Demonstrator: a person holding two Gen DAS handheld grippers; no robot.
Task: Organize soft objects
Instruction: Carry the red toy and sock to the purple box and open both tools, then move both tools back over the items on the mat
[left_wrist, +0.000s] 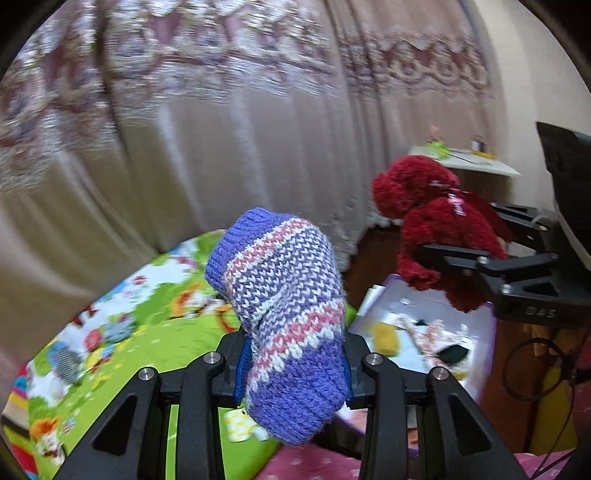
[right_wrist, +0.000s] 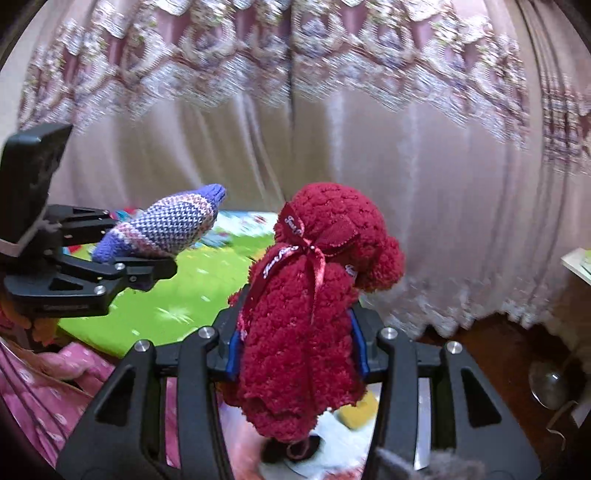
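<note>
A knitted sock (left_wrist: 288, 295) striped purple, pink and white sticks up between the blue pads of my left gripper (left_wrist: 293, 367), which is shut on its lower part. The same sock (right_wrist: 166, 225) shows at the left of the right wrist view, lying across the left gripper (right_wrist: 147, 254). A dark red plush toy (right_wrist: 306, 295) with a red printed ribbon stands in my right gripper (right_wrist: 297, 350), pinched at its body by both pads. In the left wrist view the plush toy (left_wrist: 432, 206) hangs at the right in the right gripper (left_wrist: 480, 236).
A bright green cartoon play mat (left_wrist: 110, 332) covers the floor to the left. Below the grippers sits a purple-rimmed box (left_wrist: 484, 332) with small items inside. Beige patterned curtains (right_wrist: 369, 147) fill the background, and a small white table (left_wrist: 465, 158) stands at the far right. Pink dotted fabric (right_wrist: 55, 380) lies nearest.
</note>
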